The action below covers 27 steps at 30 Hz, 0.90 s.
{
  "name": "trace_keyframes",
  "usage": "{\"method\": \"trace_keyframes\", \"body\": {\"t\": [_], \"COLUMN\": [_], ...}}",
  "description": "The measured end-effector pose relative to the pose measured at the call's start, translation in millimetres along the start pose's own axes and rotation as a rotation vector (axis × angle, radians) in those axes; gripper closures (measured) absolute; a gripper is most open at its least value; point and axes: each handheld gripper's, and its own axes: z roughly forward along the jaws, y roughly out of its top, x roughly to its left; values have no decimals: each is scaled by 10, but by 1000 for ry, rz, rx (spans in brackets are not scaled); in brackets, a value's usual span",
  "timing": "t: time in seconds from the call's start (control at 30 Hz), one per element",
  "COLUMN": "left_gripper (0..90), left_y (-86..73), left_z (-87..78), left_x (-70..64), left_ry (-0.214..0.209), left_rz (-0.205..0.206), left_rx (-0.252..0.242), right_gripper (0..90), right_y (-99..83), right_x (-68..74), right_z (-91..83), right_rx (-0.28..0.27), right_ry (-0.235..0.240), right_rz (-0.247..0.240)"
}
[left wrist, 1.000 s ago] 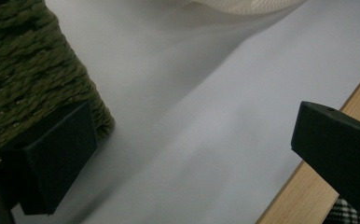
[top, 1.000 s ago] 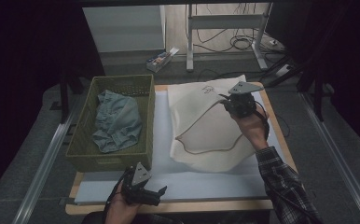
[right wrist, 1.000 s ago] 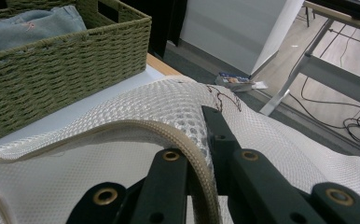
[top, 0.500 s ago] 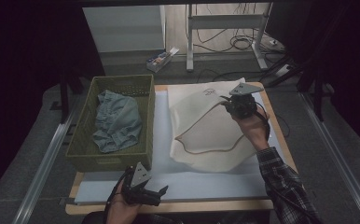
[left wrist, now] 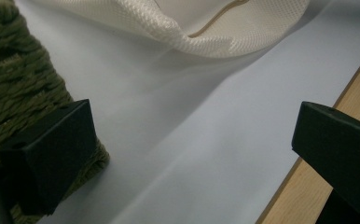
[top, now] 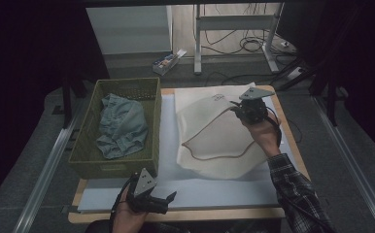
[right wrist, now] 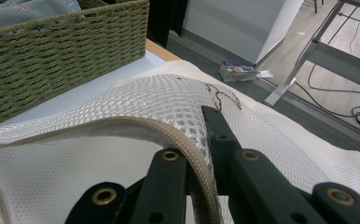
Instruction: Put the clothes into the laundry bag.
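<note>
Mesh bag (top: 214, 131) rim | clamped in right tongs (top: 241, 110) | lifted

Bare white mat (left wrist: 201, 140) lies open ahead of the left gripper (top: 162, 200), between its wide jaws. The green basket (left wrist: 15, 88) blocks its left side; the mesh bag (left wrist: 206, 37) lies beyond.

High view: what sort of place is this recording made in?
Probably a lab or workshop staged for a laundry task, not a home. A green woven basket and a white mesh laundry bag lie on a work table; bare metal table legs and loose cables stand behind.
</note>
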Motion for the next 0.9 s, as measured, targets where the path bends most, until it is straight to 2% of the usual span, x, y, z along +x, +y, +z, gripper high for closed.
{"method": "trace_keyframes", "body": {"t": [0.13, 0.33, 0.47, 0.53, 0.6, 0.9], "left_gripper": [0, 0, 0, 0, 0, 0], "left_y": [35, 64, 75, 80, 92, 157], "left_z": [-19, -39, -55, -62, -76, -103], "left_x": [-17, -21, -7, 20, 42, 19], "left_ry": [5, -9, 1, -22, -40, -12], "left_rz": [3, -14, 16, 5, -26, -13], "left_rx": [-8, -24, -25, -31, -46, -40], "right_gripper": [855, 855, 855, 854, 855, 852], "right_y": [-1, 1, -4, -4, -5, -9], "right_x": [-3, -6, -16, -18, -23, -28], "right_z": [-6, -14, -15, -15, -18, -22], "right_rx": [1, 1, 1, 2, 3, 6], "right_ry": [3, 4, 4, 5, 5, 7], "right_rz": [-1, 0, 3, 3, 3, 4]}}
